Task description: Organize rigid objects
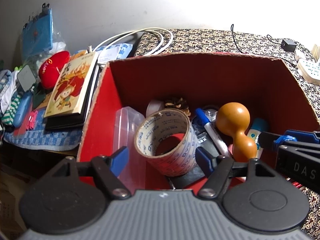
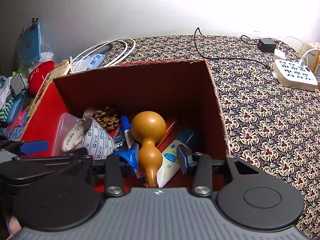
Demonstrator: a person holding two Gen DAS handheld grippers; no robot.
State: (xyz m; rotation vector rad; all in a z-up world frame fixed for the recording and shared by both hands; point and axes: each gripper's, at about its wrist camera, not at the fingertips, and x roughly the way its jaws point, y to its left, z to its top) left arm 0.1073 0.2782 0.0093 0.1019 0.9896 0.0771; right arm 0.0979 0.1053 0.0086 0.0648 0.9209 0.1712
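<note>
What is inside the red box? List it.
Inside the red box: a tape roll, a wooden gourd, a pine cone, a clear plastic container, a blue-capped marker and a white tube. The items beneath them are partly covered and unclear.

The tape roll (image 2: 88, 138) carries repeated blue print; along its cardboard core the words "WINGTAI TAPE" can be made out in the right wrist view, with small blue square logos and Chinese characters on its outer wraps, too small to read. The black arm of the right tongs (image 1: 300, 156) shows white letters "DAS" at the left wrist picture's edge. The red pouch (image 1: 53, 69) bears gold cursive lettering, illegible. The book (image 1: 75, 84) has large Chinese characters on its cover, not readable.
</note>
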